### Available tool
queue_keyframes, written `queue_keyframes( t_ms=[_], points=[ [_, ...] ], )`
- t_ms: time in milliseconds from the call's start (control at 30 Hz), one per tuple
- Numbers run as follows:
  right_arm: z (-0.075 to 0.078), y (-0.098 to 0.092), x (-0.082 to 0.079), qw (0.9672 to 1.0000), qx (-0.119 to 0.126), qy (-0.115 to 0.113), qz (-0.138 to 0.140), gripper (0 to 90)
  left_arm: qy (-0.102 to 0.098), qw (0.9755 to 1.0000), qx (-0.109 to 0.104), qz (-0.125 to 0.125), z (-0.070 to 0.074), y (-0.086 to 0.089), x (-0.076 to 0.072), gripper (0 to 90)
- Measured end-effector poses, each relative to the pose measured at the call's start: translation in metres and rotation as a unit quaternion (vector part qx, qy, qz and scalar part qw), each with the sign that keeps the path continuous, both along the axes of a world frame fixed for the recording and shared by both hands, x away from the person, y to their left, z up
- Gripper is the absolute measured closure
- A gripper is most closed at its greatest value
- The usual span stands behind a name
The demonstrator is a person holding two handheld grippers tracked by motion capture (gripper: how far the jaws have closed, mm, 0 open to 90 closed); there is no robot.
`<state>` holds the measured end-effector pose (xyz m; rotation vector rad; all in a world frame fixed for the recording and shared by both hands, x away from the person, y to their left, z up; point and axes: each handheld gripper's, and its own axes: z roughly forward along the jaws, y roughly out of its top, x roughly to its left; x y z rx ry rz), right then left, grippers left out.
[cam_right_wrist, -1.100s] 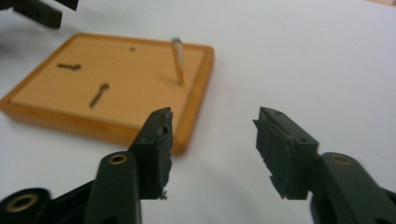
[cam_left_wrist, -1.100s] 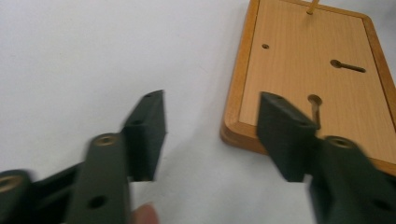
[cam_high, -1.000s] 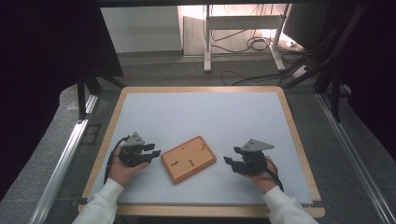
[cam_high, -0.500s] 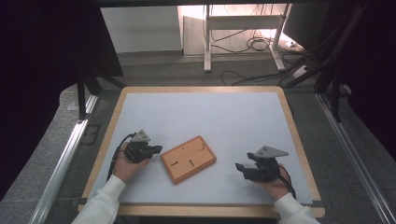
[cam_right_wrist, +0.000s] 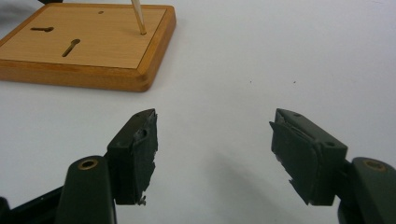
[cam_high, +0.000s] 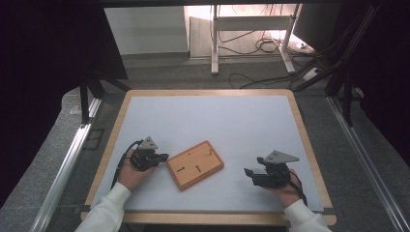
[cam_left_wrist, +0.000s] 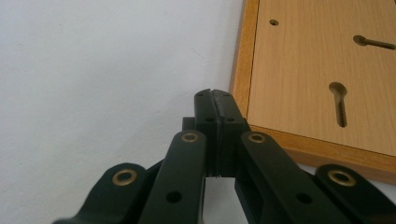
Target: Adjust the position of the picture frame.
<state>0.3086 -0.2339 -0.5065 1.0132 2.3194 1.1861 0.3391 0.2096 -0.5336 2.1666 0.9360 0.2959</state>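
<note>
A white worktop (cam_high: pixel 208 125) edged in pale wood stands in a dark room, with grey floor around it, a white metal stand (cam_high: pixel 251 34) and loose cables beyond its far edge. Left claw (cam_high: pixel 162 157): jaws pressed flat together with nothing between them, having just been closing; its tips lie just beside the near-left corner of the board, and in the left gripper view the claw (cam_left_wrist: pixel 214 95) sits against the board's raised rim, though actual contact cannot be told. Right claw (cam_high: pixel 248 171): jaws standing wide apart and empty, having been opening a little; in the right gripper view the claw (cam_right_wrist: pixel 212 126) points over bare white surface, well apart from the board.

Flat rectangular board of orange-brown wood (cam_high: pixel 195 165), with a raised darker rim and two keyhole-shaped slots (cam_left_wrist: pixel 340 102) cut in its paler face, lies turned at an angle at the near middle of the worktop, between the two claws. A thin pale wooden peg (cam_right_wrist: pixel 138 18) stands in a hole near one corner. Judged from its look, the board is stiff, light and smooth; it would slide easily on the worktop. The best hold is probably across the rim at an edge, one jaw above and one below, away from the slender peg, which might snap.
</note>
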Motion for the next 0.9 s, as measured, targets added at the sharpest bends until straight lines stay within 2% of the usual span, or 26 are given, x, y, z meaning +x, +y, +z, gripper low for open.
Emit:
queue_keyframes(
  t_ms=[200, 467, 633, 900],
  points=[
    [-0.001, 0.0, 0.001, 1.0, -0.004, 0.001, -0.001, 31.9, 0.003, 1.0, -0.004, -0.008, 0.0, 0.0, -0.004, 90.0],
    [-0.002, 0.001, 0.002, 0.9999, -0.011, 0.001, -0.002, 31.7, 0.006, 0.9993, -0.006, -0.037, 0.001, -0.008, -0.015, 90.0],
    [-0.002, 0.0, 0.002, 0.9999, -0.014, 0.002, -0.002, 31.7, 0.006, 0.9978, -0.008, -0.066, 0.002, -0.017, -0.024, 90.0],
    [-0.003, 0.0, 0.003, 0.9999, -0.016, 0.002, -0.002, 31.6, 0.007, 0.9957, -0.003, -0.092, 0.004, -0.031, -0.033, 89.9]
  ],
)
